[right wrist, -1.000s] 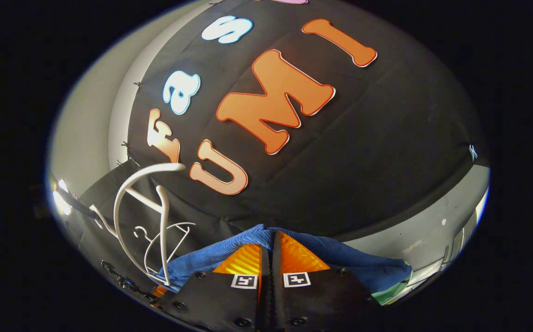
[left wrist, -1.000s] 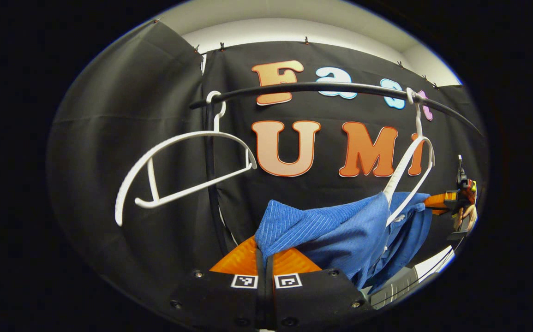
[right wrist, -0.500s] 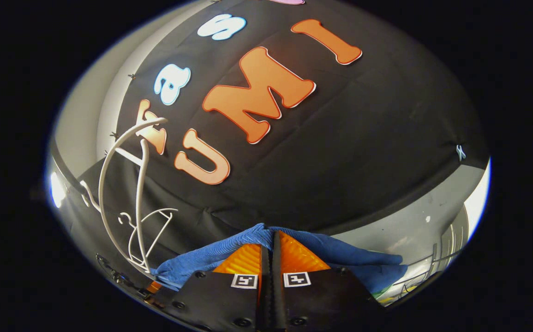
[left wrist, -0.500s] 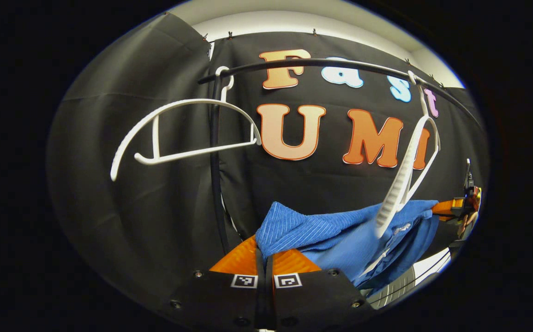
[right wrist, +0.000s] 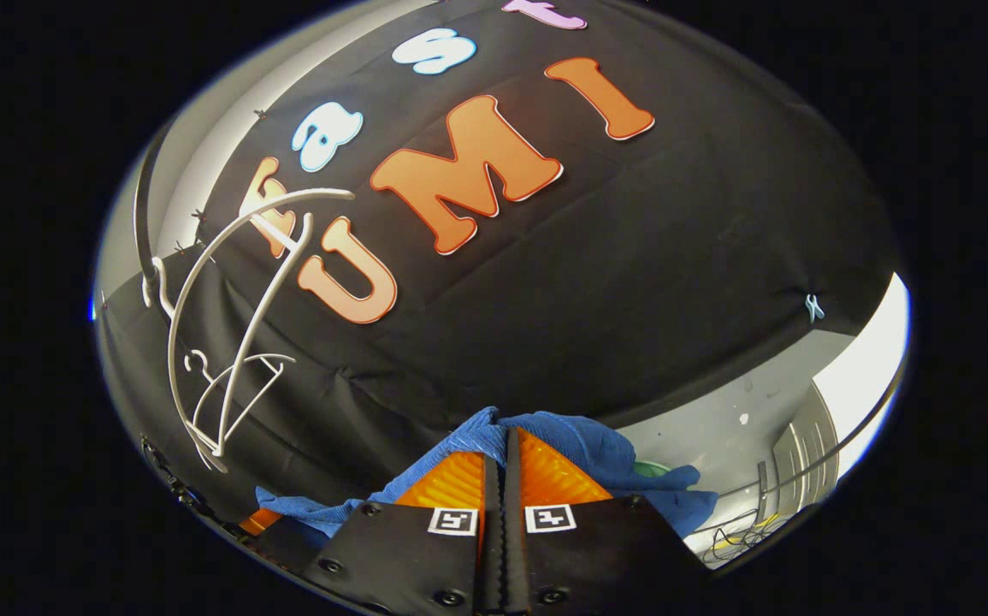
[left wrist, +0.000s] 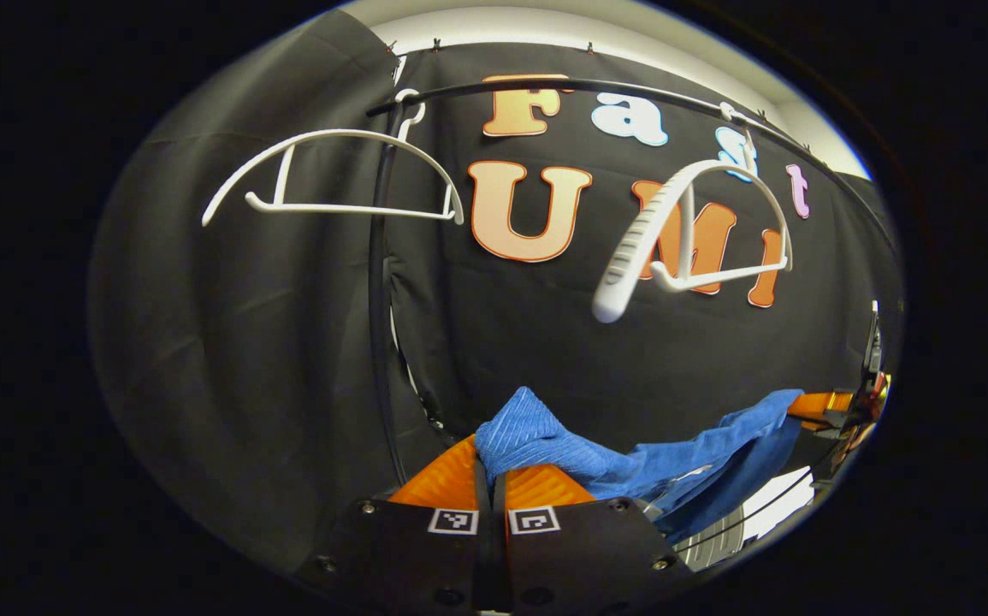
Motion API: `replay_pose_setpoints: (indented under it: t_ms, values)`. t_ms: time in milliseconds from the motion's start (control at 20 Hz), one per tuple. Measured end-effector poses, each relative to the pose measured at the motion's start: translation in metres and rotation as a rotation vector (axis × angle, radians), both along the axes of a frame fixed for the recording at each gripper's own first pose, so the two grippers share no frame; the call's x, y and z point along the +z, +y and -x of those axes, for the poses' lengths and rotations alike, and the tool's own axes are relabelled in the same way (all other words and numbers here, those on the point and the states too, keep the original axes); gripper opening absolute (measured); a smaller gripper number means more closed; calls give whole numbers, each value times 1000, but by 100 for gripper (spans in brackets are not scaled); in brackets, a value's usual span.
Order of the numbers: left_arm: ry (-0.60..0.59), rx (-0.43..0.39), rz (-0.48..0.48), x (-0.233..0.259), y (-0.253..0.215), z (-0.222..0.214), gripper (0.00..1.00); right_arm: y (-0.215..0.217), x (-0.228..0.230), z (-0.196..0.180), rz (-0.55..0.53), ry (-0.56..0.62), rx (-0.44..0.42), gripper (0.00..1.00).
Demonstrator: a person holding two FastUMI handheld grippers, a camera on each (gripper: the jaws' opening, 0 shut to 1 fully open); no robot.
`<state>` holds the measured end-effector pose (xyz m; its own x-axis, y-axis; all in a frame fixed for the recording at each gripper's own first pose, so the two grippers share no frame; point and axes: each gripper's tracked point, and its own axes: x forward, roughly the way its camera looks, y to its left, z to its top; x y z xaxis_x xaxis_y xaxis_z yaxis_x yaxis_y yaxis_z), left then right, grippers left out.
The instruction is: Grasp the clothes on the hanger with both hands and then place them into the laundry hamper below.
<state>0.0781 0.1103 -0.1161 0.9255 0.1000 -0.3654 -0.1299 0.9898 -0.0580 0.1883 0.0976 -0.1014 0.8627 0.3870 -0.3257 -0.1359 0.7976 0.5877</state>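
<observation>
Status: the left tongs [left wrist: 491,466] are pinched on one bunched corner of the blue garment [left wrist: 630,462], and the right tongs [right wrist: 504,453] are pinched on another, so the cloth hangs slack between them, clear of both bare white hangers [left wrist: 331,175] on the black rail [left wrist: 596,85]. Remaining, by judgement: lower it into the hamper. No brand or label on the garment is legible

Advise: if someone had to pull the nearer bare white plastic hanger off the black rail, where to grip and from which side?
Probably the straight bottom bar of the nearer white plastic hanger, approached from below. It hangs bare and tilted on the black rail, with open space under the bar. Both grippers are busy: the left gripper and right gripper each pinch the blue ribbed cloth garment.
</observation>
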Motion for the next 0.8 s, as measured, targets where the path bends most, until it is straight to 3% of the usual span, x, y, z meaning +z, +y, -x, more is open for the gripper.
replay_pose_setpoints:
  t_ms: [150, 250, 800]
  values:
    - [-12, 26, 74, 1, -10, 10, 0, -5, 2, 16, 46, -14, -44, 7]
    - [-8, 41, 98, -2, -16, 20, 0, 5, 0, 31, 57, -10, -25, 7]
    - [119, -71, 130, -47, -78, 34, 0, 26, -34, 69, 262, 4, 45, 7]
